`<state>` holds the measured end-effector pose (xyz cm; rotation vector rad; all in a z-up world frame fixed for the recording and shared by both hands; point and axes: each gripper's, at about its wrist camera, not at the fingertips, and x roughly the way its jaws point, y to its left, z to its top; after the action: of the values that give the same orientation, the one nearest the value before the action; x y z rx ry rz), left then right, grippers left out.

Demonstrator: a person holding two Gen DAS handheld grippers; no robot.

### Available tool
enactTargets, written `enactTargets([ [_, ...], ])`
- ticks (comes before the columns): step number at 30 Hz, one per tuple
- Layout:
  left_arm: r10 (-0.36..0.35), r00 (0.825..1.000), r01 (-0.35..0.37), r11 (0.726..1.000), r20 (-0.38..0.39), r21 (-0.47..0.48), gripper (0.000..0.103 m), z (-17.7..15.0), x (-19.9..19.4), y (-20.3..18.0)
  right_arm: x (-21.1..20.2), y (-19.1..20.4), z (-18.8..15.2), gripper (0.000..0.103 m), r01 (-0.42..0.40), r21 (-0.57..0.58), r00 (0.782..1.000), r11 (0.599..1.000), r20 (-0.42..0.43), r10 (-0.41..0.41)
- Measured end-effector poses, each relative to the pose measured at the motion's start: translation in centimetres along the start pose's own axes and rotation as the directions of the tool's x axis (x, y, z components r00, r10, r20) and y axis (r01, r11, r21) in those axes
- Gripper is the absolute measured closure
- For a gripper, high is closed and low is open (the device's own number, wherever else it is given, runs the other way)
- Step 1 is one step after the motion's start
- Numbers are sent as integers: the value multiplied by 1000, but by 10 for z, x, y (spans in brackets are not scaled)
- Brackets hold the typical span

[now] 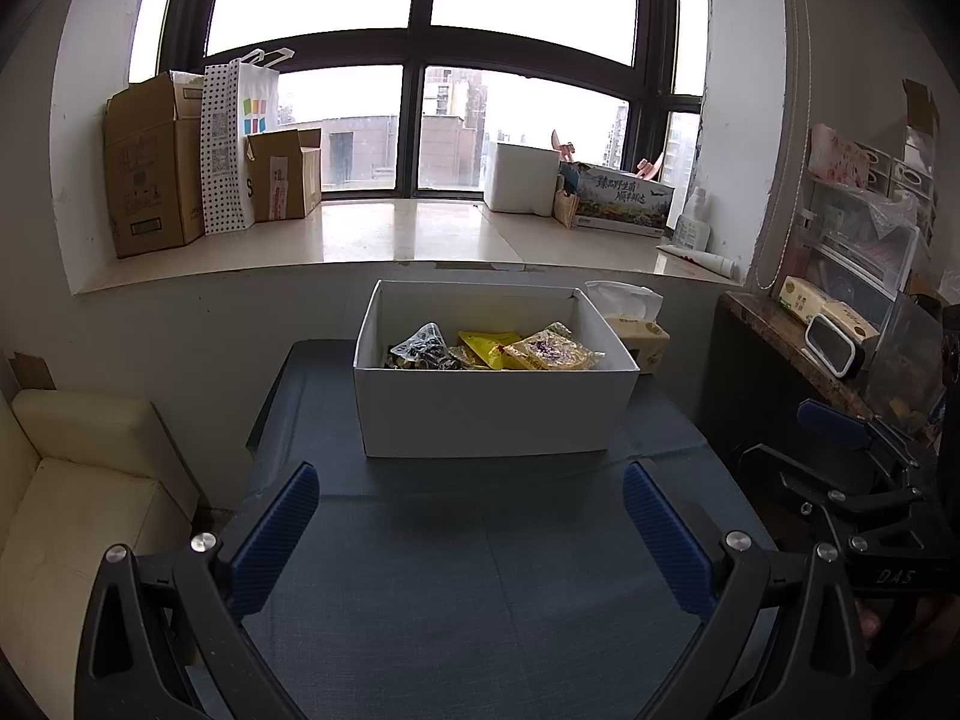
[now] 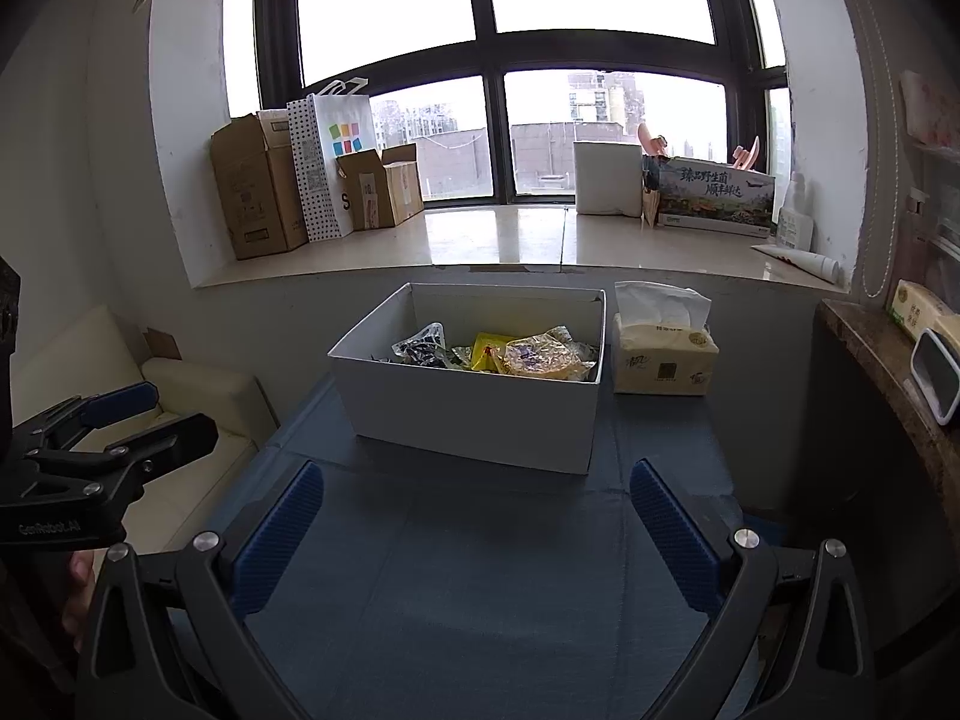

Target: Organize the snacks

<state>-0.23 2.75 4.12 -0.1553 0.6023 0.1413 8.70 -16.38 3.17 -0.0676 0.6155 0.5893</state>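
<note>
A white open box [image 1: 492,408] stands at the far end of the blue-grey table [image 1: 468,570]. It holds several snack packets: a black-and-white one [image 1: 423,348], a yellow one [image 1: 486,348] and a clear one with yellow contents [image 1: 552,351]. The box also shows in the right wrist view [image 2: 474,414] with the same snacks [image 2: 540,357]. My left gripper [image 1: 471,480] is open and empty, hovering above the table in front of the box. My right gripper [image 2: 477,477] is open and empty too, at the left gripper's right, seen from the left wrist [image 1: 840,426].
A tissue box [image 2: 663,360] stands right of the white box. A cream sofa [image 1: 78,498] is left of the table. A dark side counter [image 1: 798,348] with small items runs along the right. Cardboard boxes [image 1: 156,168] and a bag sit on the window sill behind.
</note>
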Motion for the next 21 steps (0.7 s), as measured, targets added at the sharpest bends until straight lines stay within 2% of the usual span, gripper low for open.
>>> enactTargets([
  [21,4,1000,-4,1000,-6,-2,0,-1,1,0,0,1,0,0,-8,-3,1000,1000,2,8],
])
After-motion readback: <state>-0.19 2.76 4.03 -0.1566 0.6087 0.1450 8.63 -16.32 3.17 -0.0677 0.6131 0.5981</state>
